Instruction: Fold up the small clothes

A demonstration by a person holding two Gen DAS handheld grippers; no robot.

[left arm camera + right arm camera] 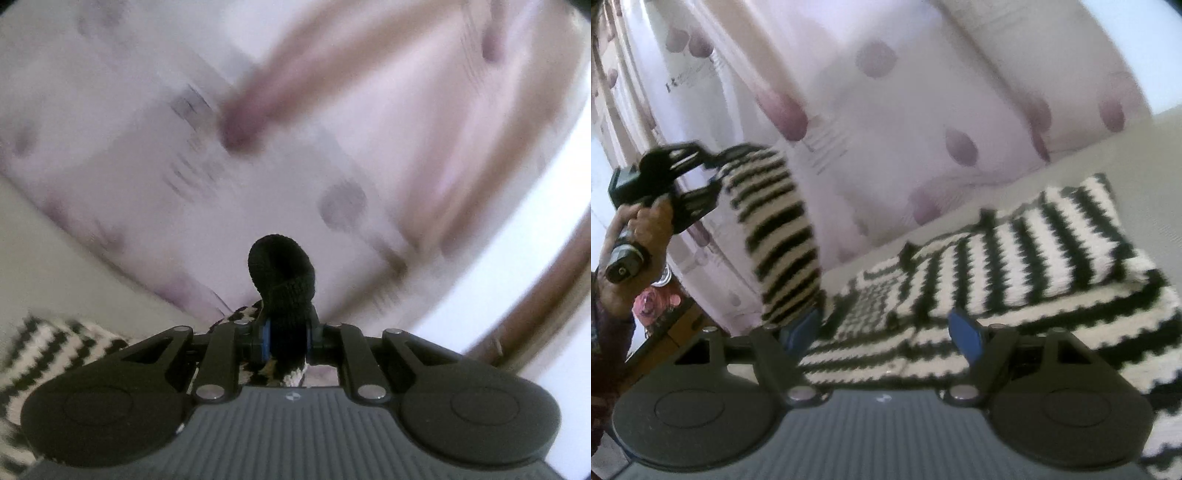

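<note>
Left wrist: left tool [287, 341] clamps sweater cuff [281, 266]; right tool [890, 332] agape.

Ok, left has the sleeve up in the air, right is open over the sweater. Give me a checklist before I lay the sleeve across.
1. Left gripper shut on black cuff: ok.
2. Striped sleeve lifted off the bed, hanging from the left gripper: ok.
3. Right gripper open, holding nothing: ok.
4. Sweater body lying flat on the bed: partly; one layer already folded over, ok.
5. Sleeve free of twist: cannot tell, motion blur.
6. Right gripper's fingers clear of the knit below: cannot tell.
</note>
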